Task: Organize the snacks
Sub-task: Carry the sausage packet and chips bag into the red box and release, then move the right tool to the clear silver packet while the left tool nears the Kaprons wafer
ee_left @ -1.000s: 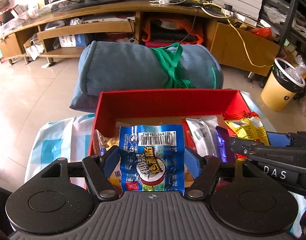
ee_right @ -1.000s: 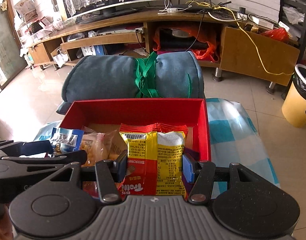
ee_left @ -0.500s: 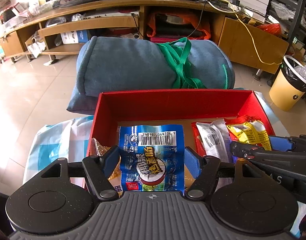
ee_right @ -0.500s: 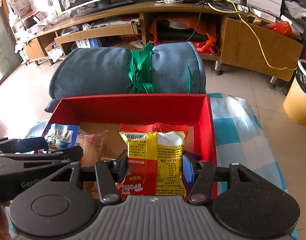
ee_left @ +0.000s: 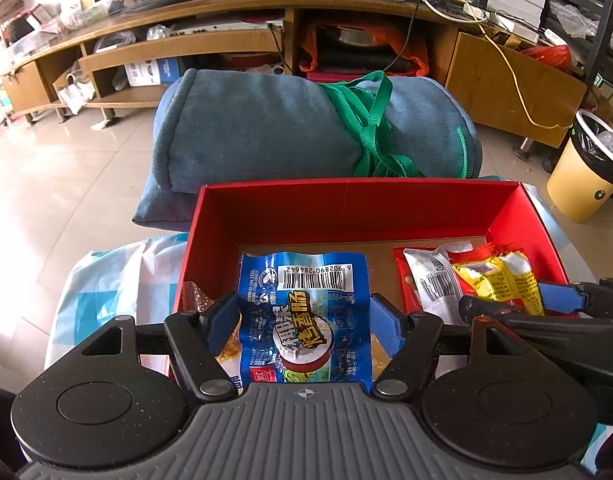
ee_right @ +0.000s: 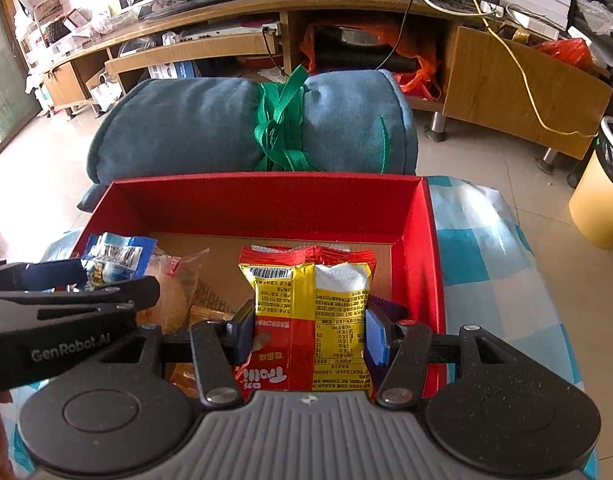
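Checked blue-white cloth (ee_right: 490, 248) under red box (ee_left: 346, 208). Left gripper (ee_left: 304, 320) clamped on blue sausage packet (ee_left: 306, 312), over box's left half (barcode up). Right gripper (ee_right: 308, 326) clamped on yellow-red snack bag (ee_right: 310, 304) at box's right wall. Beyond: rolled blue cushion (ee_left: 266, 132), wooden TV bench (ee_left: 506, 80)

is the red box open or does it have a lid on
Open: the red box has no lid on it, and its brown floor and the snack packets inside show from above.
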`<state>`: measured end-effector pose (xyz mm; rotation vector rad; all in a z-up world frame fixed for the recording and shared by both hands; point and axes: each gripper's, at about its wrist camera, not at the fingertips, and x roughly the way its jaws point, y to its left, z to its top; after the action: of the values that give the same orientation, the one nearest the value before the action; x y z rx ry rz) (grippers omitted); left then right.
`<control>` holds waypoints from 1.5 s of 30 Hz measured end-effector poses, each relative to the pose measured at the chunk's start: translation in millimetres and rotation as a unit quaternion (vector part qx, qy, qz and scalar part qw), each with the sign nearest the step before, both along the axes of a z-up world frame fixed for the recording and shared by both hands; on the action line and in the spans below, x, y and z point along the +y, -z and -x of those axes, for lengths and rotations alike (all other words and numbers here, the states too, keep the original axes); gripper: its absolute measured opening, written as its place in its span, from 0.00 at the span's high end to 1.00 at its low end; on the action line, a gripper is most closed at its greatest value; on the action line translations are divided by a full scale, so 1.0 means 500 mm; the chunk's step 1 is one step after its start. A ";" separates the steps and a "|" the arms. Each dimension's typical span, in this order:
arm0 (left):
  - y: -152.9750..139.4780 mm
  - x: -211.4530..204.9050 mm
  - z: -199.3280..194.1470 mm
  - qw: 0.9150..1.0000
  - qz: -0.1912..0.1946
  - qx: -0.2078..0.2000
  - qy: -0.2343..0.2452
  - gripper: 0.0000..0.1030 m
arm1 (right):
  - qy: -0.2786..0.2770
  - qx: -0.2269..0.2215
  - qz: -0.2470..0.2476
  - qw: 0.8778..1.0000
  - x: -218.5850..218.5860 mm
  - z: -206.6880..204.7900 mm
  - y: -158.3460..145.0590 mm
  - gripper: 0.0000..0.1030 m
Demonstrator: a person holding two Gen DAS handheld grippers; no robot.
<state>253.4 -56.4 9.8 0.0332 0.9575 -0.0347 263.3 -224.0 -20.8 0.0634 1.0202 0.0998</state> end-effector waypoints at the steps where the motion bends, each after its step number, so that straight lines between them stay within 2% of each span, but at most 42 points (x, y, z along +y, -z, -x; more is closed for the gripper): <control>1: 0.001 0.000 -0.001 1.000 0.001 0.000 0.000 0.26 | 0.002 0.000 -0.001 1.000 -0.001 0.000 0.001 0.52; 9: -0.004 0.007 -0.005 1.000 0.008 0.000 -0.010 0.19 | 0.007 -0.007 -0.004 1.000 -0.004 -0.003 -0.003 0.52; 27: -0.038 0.006 0.017 0.999 0.028 -0.020 0.000 0.17 | 0.022 -0.026 -0.008 0.999 -0.027 0.024 -0.042 0.51; 32: -0.048 -0.009 0.044 0.999 0.035 -0.023 0.025 0.17 | 0.046 -0.019 -0.001 0.999 -0.063 0.061 -0.054 0.51; 37: -0.046 -0.040 0.082 0.997 0.039 -0.014 0.064 0.17 | 0.064 0.006 0.017 0.998 -0.102 0.114 -0.046 0.51; 40: -0.037 -0.068 0.106 0.995 0.041 -0.005 0.094 0.17 | 0.074 0.014 0.017 0.997 -0.122 0.155 -0.043 0.47; 45: -0.015 -0.130 0.153 0.987 0.038 0.013 0.153 0.17 | 0.084 0.018 0.018 0.996 -0.151 0.220 -0.058 0.47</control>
<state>177.0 -121.4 17.4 0.1088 0.9692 -0.3564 153.5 -299.6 8.4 0.1181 1.0481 -0.0732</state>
